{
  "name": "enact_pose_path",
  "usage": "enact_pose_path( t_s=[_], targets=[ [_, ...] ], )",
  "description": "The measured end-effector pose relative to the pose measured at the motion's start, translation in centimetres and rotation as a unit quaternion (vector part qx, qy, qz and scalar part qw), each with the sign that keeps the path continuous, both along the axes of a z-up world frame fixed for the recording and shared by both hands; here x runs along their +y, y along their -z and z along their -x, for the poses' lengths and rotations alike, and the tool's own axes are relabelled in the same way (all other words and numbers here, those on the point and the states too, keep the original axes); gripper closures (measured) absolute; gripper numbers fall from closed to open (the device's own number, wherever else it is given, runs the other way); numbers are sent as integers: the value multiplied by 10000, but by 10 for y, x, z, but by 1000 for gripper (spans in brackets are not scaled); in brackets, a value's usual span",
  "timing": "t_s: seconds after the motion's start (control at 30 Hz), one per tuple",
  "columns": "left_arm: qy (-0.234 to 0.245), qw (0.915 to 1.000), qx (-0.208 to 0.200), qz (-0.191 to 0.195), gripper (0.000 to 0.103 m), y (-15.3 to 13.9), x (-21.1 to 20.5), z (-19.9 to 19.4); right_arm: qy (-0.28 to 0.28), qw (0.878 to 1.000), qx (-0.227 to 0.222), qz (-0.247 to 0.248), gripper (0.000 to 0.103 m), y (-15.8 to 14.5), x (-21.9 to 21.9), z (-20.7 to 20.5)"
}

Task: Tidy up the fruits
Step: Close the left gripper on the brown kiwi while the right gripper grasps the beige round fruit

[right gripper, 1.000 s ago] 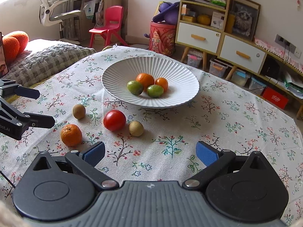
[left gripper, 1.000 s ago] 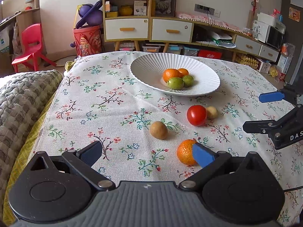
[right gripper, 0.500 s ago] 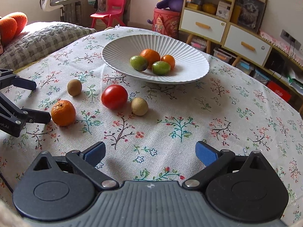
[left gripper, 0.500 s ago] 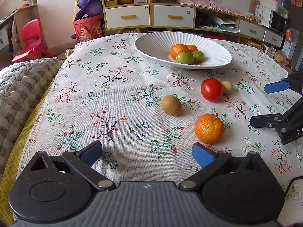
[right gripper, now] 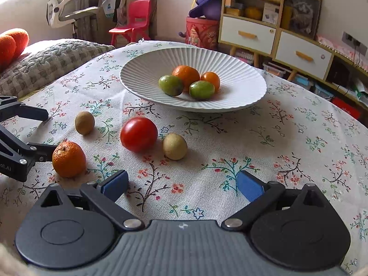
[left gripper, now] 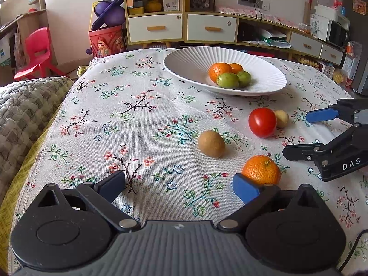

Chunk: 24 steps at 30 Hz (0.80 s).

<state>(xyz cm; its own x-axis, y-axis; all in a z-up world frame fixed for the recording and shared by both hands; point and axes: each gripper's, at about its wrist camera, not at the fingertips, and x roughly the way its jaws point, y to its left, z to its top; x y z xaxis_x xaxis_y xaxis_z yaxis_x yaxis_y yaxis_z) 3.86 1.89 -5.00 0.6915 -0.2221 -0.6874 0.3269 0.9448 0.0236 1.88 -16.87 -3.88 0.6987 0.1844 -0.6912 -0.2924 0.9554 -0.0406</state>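
Fingers of the left gripper (left gripper: 179,185) are spread wide and empty, its blue-padded right finger (left gripper: 245,187) just beside the loose orange (left gripper: 261,169) on the desk (left gripper: 138,115). Right gripper (right gripper: 182,185) fingers also gape, holding nothing. Nearby lie a tomato (right gripper: 139,134) and two brown fruits; the white plate (right gripper: 142,69) holds four fruits

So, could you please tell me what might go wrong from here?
The left tongs are open with one pad beside the orange; a nudge could roll it across the cloth. The tomato sits close to a small brown fruit, so gripping one may push the other. The right tongs are near the left.
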Motion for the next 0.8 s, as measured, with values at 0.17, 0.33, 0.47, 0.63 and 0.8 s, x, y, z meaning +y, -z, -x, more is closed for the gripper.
enact_pose_path(
  t_s=[0.17, 0.33, 0.47, 0.63, 0.8],
  targets=[
    [71, 9999, -90, 65, 23, 0, -3, -1, -145, 9999, -45, -62, 19, -3, 3, -2],
    [155, 9997, -154, 147, 43, -2, -8, -2, -240, 9996, -86, -150, 30, -5, 4, -4],
    [200, 9994, -194, 204, 52, -2, -9, -4, -340, 9991, -104, -208, 41, -6, 6, -7],
    [251, 9991, -206, 263, 64, -3, -12, -6, -411, 9987, -151, -245, 47, -6, 6, -9],
    [292, 9989, -196, 313, 75, -3, -16, -8, -477, 9984, -179, -256, 55, -6, 5, -11]
  ],
)
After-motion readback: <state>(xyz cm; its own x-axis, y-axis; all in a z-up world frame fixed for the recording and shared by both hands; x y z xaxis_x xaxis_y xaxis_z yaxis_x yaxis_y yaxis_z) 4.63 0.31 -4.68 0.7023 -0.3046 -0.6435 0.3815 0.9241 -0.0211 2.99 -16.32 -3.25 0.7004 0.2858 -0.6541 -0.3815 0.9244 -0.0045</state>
